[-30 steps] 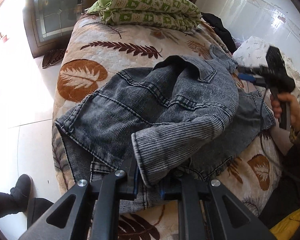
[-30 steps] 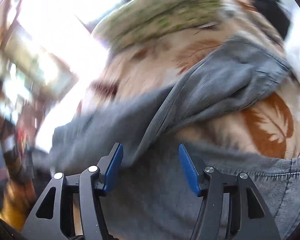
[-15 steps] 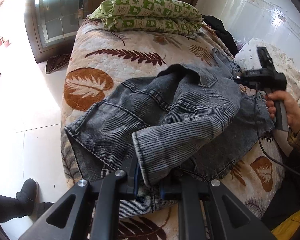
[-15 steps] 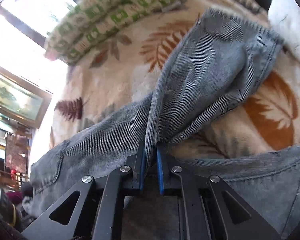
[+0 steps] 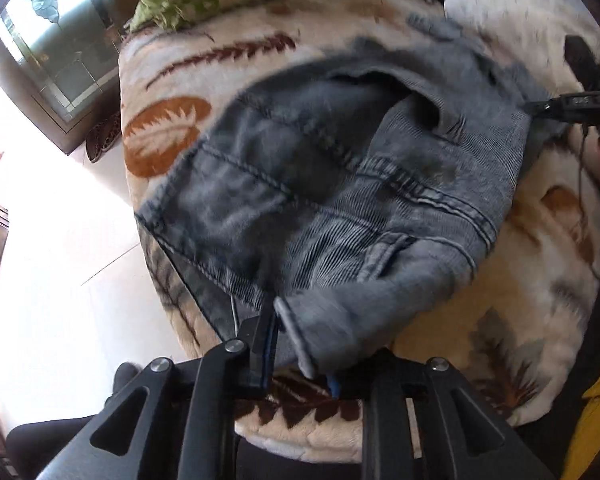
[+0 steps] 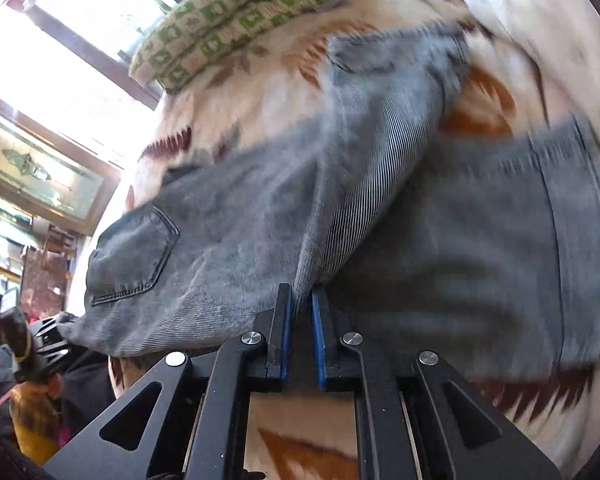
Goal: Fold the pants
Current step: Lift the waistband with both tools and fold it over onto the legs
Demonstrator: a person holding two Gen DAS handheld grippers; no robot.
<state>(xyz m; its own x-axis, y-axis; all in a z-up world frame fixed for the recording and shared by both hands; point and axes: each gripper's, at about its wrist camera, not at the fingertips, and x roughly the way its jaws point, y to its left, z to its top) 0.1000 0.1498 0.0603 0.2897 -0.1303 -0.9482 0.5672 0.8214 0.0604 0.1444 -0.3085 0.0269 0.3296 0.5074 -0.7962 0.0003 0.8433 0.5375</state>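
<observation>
Grey denim pants [image 5: 340, 184] spread across a bed [image 5: 540, 288] covered in a cream leaf-print blanket. We hold the left hand-held gripper [image 5: 300, 344] clamped on a hemmed leg end — the fabric bunches between its blue-padded fingers [image 5: 269, 340] near the foot edge of the bed. Our right hand-held gripper [image 6: 300, 308] has its jaws nearly together, pinching a raised fold of the same pants; a back pocket [image 6: 132, 256] lies to its left. A folded green-patterned quilt [image 6: 236, 12] rests at the far end of the bed. Both views are motion-blurred.
</observation>
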